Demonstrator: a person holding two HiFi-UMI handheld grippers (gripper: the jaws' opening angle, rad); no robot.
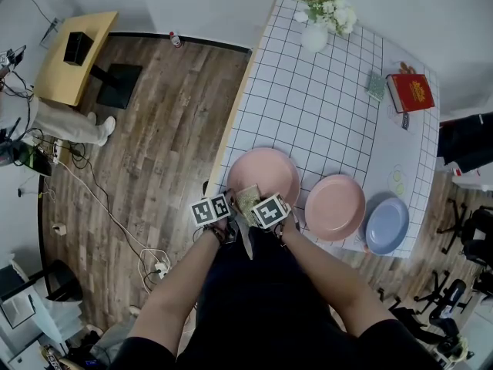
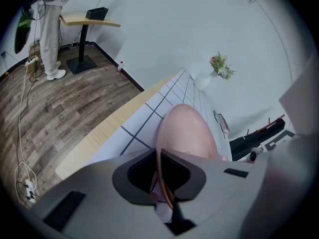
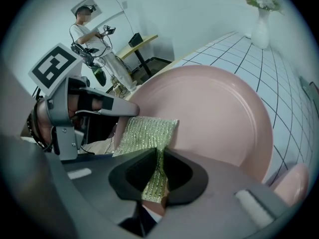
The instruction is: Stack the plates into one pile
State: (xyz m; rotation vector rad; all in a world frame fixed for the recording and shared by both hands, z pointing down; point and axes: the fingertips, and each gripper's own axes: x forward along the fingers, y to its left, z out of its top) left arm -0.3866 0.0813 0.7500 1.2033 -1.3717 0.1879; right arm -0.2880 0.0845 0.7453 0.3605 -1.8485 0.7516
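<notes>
The left gripper (image 2: 158,167) has its jaws pinched narrow on the near-left rim of the big plate (image 2: 187,133), which runs edge-on between them. Just right of it, the right gripper (image 3: 159,171) has its jaws closed on a green cloth (image 3: 147,133), and the cloth's free end lies against the near rim of the big plate. Both grippers sit side by side at the near edge of the bench (image 1: 323,106). Right of the big plate and apart from it lies a smaller pink plate (image 1: 335,206), and a blue plate (image 1: 387,224) lies just beside that at the near-right corner.

At the left is a floor (image 1: 154,145) of wood planks with loose cables, and at the far left a person (image 1: 69,122) stands beside a small desk (image 1: 77,68). The bench is long, with a pale wooden left edge and a white cover ruled in dark squares. At its far end stands a white vase (image 1: 314,35) of flowers, and a red book (image 1: 410,92) lies at the far right.

All three plates are round, smooth and shallow with a raised rim, and the big one is pink too. The cloth is a coarse, glittery mesh
</notes>
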